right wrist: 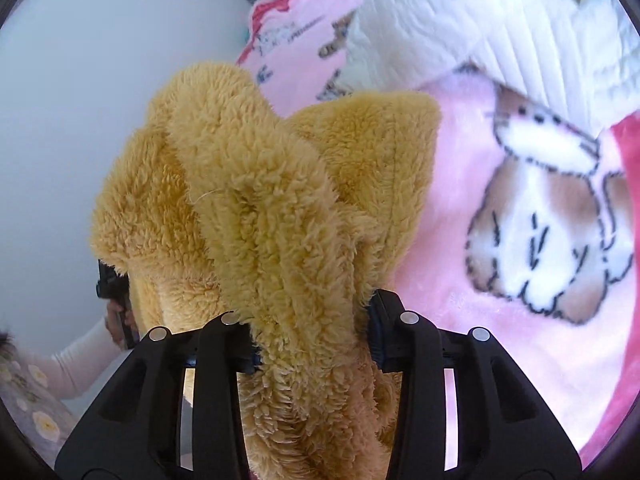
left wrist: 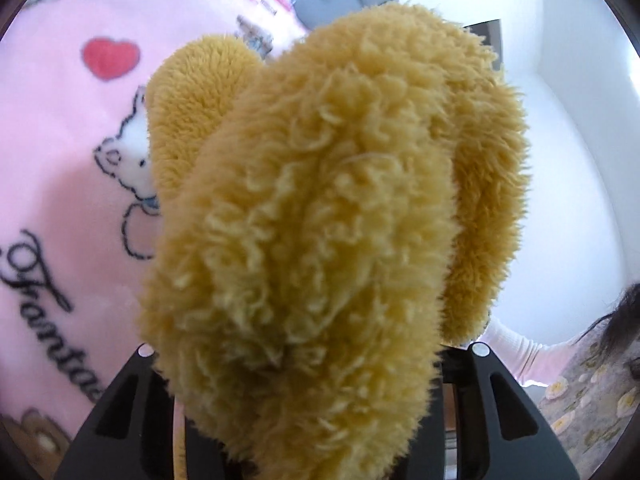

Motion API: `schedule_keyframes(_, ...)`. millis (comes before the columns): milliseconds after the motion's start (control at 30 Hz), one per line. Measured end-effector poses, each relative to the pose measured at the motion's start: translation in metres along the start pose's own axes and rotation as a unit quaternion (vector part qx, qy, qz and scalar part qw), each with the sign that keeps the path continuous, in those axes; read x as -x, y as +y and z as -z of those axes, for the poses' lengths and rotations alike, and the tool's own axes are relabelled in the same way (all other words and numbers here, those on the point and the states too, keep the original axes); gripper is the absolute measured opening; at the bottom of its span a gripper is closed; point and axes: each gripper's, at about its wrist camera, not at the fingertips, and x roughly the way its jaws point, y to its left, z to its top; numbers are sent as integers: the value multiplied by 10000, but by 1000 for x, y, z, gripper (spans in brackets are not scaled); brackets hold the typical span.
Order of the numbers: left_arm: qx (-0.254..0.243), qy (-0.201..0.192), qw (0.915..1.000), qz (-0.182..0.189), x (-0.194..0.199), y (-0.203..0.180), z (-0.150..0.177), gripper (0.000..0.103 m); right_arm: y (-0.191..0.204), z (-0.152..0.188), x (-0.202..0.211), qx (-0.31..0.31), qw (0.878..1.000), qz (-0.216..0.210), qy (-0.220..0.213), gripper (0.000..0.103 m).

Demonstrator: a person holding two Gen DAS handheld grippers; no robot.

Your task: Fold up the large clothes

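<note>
A thick mustard-yellow fleece garment (left wrist: 320, 208) fills the middle of the left wrist view. It bunches up out of my left gripper (left wrist: 304, 344) and hides the fingertips; the jaws stand narrow around the bundle and the cloth is raised off the bed. In the right wrist view another bunch of the same fleece (right wrist: 272, 200) rises between the two pads of my right gripper (right wrist: 314, 336), which press on it from both sides. At the left edge of that view, a hand holds the other gripper's black body (right wrist: 116, 300) behind the fleece.
Under the garment lies a pink blanket (left wrist: 60, 152) printed with bears, hearts and script, its rabbit print (right wrist: 540, 220) at the right. A white ribbed cloth (right wrist: 480, 28) lies at the blanket's far end. A white-sleeved arm (left wrist: 516, 344) and a white wall (right wrist: 80, 80) flank the bed.
</note>
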Motion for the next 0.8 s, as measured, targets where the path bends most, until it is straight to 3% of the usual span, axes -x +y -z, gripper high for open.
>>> schedule_keyframes(133,255,-518,9982,164,0,-2,0,40,21,-35,43,391,9990,-205,-56,36)
schedule_keyframes(167,254,-641,9976,81,-1,-5,-1,40,32,-30,55,578,9980,-252,-30,36)
schedule_keyframes(367,189,-1387,9883,-600,36,-27,2,41,137,-67,26,1480,9850,-859,243,36)
schedule_keyframes(467,242,-1897,9767,-973,55,-29,6,41,196,-77,-11,1854,9733,-1279,432,36)
schedule_keyframes(600,336,-2236,9645,-1362,36,-7,8,41,277,-77,-83,2288,9570,-1660,646,36)
schedule_keyframes(800,691,-2467,9501,-1780,183,77,24,41,380,-64,-205,2352,9484,-1895,962,36)
